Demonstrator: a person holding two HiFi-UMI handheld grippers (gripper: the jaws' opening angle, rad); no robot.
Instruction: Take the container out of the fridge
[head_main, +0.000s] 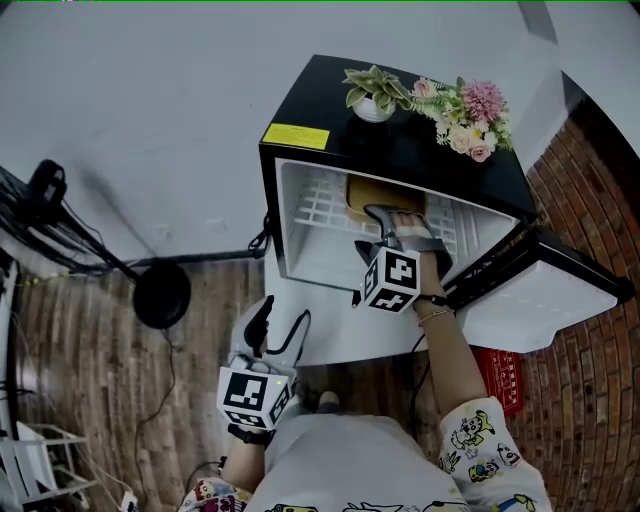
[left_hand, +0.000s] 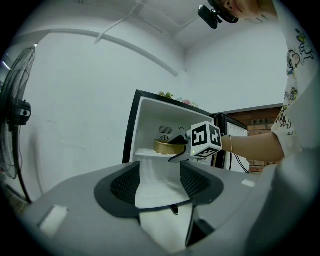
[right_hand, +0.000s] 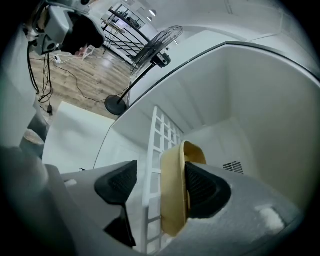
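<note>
Right gripper view showed the right gripper with its 2 jaws spread wide and straddling the side wall of the shallow, round tan container. 1 pad stood well clear on the outside and the other sat inside, close against the wall, so nothing was pinched yet. The container rested on the white wire shelf inside the small black fridge, whose door stood open. The left gripper hung low by the person's body, jaws apart and empty.

The container looked thin-walled, stiff and probably light, but its smooth side could slip. A pinch across the wall just below the rim seemed the best hold, with the container kept level on the way out.

Its contents could not be seen. Whether the inner pad truly touched the wall was unclear — the gripper also covered the container's near edge in the head view.
</note>
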